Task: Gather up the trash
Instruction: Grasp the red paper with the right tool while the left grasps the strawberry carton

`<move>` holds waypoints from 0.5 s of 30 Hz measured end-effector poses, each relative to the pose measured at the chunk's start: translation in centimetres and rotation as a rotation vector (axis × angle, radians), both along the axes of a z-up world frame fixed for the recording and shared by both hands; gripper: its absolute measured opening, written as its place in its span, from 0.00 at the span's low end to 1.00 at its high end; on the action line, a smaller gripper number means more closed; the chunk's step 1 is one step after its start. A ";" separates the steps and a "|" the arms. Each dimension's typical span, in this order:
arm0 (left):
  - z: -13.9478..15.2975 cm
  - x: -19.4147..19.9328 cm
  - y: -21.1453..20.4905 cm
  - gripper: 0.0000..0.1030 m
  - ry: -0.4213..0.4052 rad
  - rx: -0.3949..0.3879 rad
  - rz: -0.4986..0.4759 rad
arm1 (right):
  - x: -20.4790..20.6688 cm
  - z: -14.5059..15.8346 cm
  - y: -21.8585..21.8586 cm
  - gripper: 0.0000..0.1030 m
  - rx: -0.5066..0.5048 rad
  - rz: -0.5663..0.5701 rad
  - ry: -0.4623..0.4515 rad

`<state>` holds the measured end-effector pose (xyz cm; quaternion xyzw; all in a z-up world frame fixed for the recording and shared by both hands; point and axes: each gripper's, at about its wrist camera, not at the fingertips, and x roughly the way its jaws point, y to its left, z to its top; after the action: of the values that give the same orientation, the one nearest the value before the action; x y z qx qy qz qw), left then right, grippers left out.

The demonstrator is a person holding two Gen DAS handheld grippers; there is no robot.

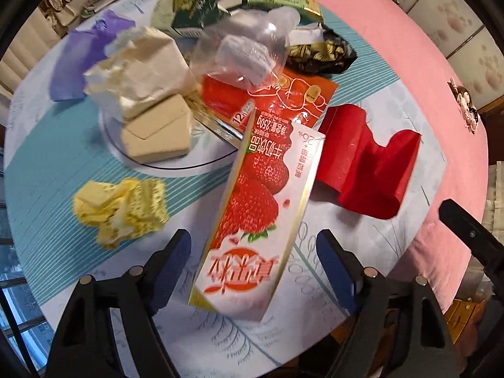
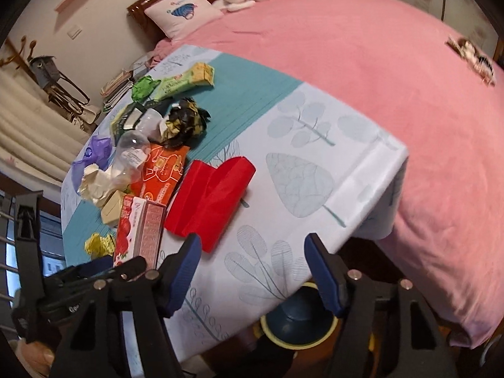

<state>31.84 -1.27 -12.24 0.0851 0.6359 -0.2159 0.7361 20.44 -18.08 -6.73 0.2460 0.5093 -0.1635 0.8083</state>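
Tabletop [image 2: 318, 145] under a teal and pale leaf-print cloth, set against a pink bed [image 2: 378, 72]. Trash crowds the window-side half; the half toward the bed is bare cloth with plenty of free room. The near corner of the cloth drops off just past the right tool, and a dark round bin [image 2: 299, 321] with a yellow rim sits on the floor below that edge.

Strawberry milk carton [image 1: 261, 211] lies flat near the front edge. Long axis runs from the left tool up toward the pile; its far end rests against a clear plastic bottle [image 1: 245, 50] and an orange packet [image 1: 283, 94]. Printed face up.

Left tool [image 1: 253, 261]: fingers apart, straddling the carton's near end. Gaps show on both sides; pads not pressing.

Right tool [image 2: 252, 271]: fingers apart, nothing between them, over bare cloth near the front edge. Red folded card [image 2: 211, 198] lies just beyond its left finger.

Around the carton: yellow crumpled wrapper [image 1: 121, 211] to the left, close but apart; beige crumpled paper [image 1: 148, 94] on a clear round lid; purple bag [image 1: 82, 60] farther off; black-and-gold wrapper [image 2: 186, 121] and green packets at the back.
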 end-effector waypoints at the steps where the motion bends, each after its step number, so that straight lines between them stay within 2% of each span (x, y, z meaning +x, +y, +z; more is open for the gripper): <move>1: -0.3 0.2 -0.1 0.78 0.006 -0.003 0.003 | 0.4 -0.5 -0.1 0.63 0.019 0.000 0.001; 3: -1.0 0.4 -0.2 0.77 0.019 -0.009 0.008 | 1.1 -1.3 -0.2 0.63 0.047 -0.001 0.003; 6: -2.0 0.9 -0.3 0.66 0.044 -0.013 0.006 | 2.2 -2.3 -0.2 0.63 0.092 -0.002 -0.003; 9: -2.4 1.4 0.0 0.61 0.056 -0.011 0.013 | 3.4 -3.1 0.0 0.60 0.112 0.006 0.000; 11: -2.4 1.5 0.1 0.60 0.058 -0.022 0.014 | 4.2 -3.8 0.2 0.45 0.130 0.015 0.008; 15: -2.3 1.4 0.3 0.59 0.059 -0.019 0.002 | 5.0 -4.9 0.2 0.32 0.158 0.014 0.030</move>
<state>33.28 -0.99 -14.58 0.0714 0.6553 -0.2237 0.7180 25.42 -17.88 -11.65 0.3028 0.5345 -0.1207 0.7798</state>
